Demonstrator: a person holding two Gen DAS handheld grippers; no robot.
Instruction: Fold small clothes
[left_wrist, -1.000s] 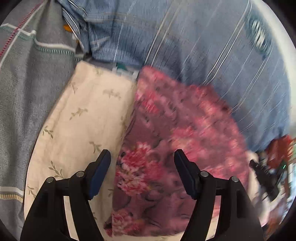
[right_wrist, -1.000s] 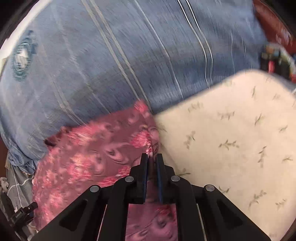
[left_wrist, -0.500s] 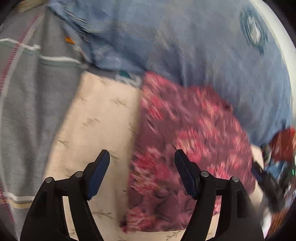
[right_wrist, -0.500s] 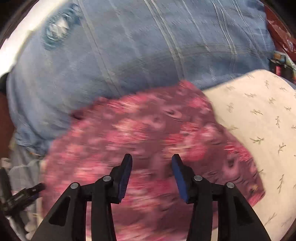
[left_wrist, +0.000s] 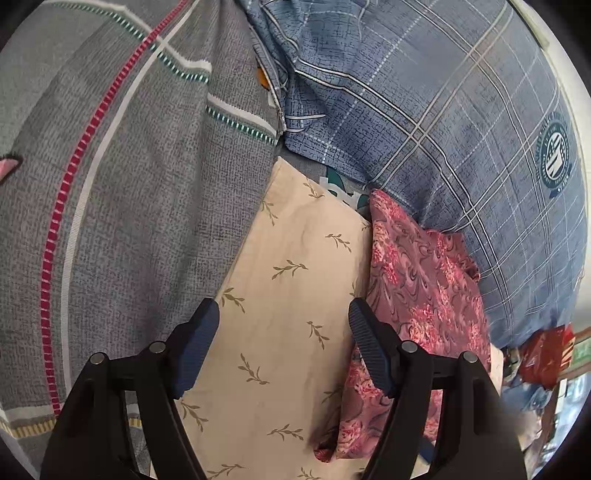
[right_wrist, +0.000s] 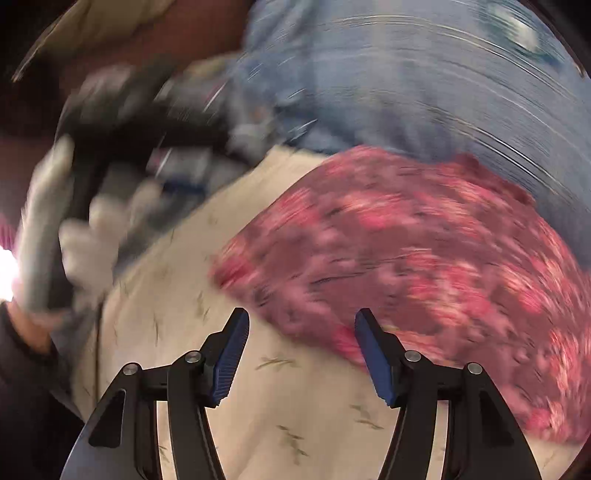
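Observation:
A folded pink floral garment (left_wrist: 421, 295) lies on a cream cloth with a leaf print (left_wrist: 295, 295), at its right side. It also shows in the blurred right wrist view (right_wrist: 424, 258), on the same cream cloth (right_wrist: 207, 295). My left gripper (left_wrist: 284, 343) is open and empty above the cream cloth, just left of the garment. My right gripper (right_wrist: 301, 354) is open and empty over the garment's near edge.
A blue plaid pillow (left_wrist: 443, 110) lies behind the garment. A grey striped blanket (left_wrist: 129, 184) lies to the left. Red clutter (left_wrist: 543, 354) sits at the far right. In the right wrist view a gloved hand (right_wrist: 74, 236) holding the other gripper is at left.
My right gripper opened, let go of the pink garment, and swung left. My left gripper shifted left, from over the garment to over the cream cloth, still open.

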